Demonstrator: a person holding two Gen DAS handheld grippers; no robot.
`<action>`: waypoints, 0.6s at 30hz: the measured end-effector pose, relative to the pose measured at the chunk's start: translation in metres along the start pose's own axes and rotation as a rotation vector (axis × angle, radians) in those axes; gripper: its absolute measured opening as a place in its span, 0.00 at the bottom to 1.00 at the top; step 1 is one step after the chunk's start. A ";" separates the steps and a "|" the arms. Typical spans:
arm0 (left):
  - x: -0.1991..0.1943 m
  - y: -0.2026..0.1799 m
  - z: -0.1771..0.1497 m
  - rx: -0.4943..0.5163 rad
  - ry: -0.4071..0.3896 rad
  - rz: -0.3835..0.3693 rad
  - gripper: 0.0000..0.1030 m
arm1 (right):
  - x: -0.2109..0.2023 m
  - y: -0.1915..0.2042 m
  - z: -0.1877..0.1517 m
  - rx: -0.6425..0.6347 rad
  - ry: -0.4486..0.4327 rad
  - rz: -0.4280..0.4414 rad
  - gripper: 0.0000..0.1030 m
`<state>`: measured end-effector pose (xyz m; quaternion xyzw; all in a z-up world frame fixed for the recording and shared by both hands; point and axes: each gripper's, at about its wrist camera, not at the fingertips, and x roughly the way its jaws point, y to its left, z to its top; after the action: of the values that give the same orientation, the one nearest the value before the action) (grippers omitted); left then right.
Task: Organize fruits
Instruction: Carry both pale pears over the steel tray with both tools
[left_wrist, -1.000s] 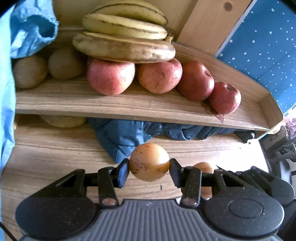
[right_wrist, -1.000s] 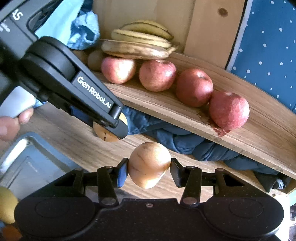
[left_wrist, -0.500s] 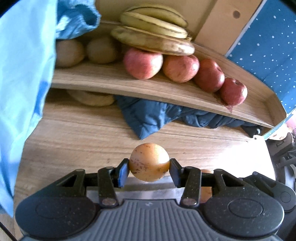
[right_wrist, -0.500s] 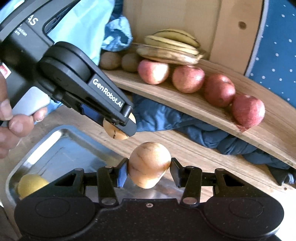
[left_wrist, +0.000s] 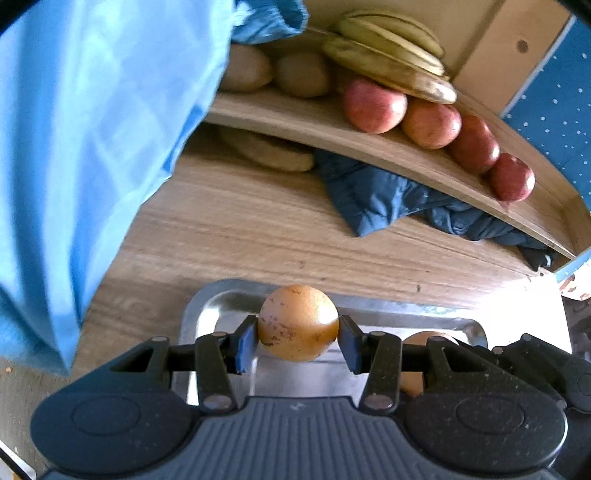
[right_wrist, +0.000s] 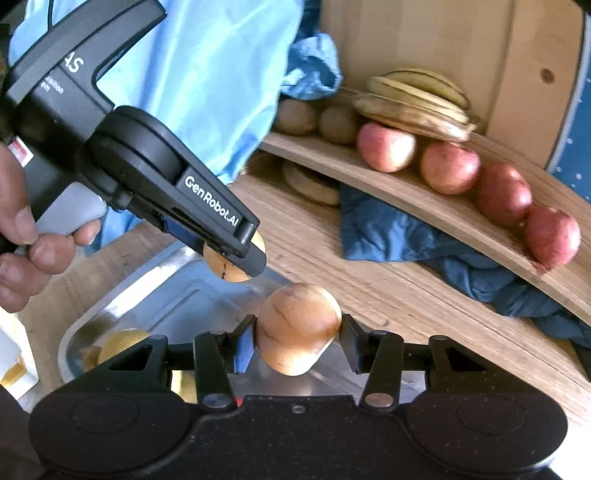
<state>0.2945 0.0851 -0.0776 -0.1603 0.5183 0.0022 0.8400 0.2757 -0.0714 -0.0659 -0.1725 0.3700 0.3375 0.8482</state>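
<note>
I count four red apples in a row on the shelf, three bananas stacked above them, two brown kiwis upper centre, one metal tray, and two tools, each with one tan fruit.

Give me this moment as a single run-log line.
left tongs: shut on orange fruit | right tongs: shut on tan fruit | both over metal tray | shelf: apples, bananas

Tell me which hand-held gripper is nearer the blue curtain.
Left. The left hand-held gripper, holding a fruit, sits close beside the blue curtain; the right hand-held gripper sits farther out, over the metal tray.
</note>
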 end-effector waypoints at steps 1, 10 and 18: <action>-0.001 0.002 -0.002 -0.006 0.001 0.004 0.49 | 0.001 0.003 0.000 -0.006 0.002 0.009 0.48; -0.007 0.020 -0.019 -0.055 0.011 0.038 0.49 | 0.007 0.025 -0.005 -0.042 0.025 0.073 0.48; -0.008 0.027 -0.029 -0.082 0.023 0.048 0.49 | 0.011 0.032 -0.006 -0.055 0.039 0.098 0.48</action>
<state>0.2612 0.1043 -0.0899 -0.1820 0.5312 0.0418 0.8264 0.2556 -0.0466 -0.0792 -0.1838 0.3852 0.3852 0.8182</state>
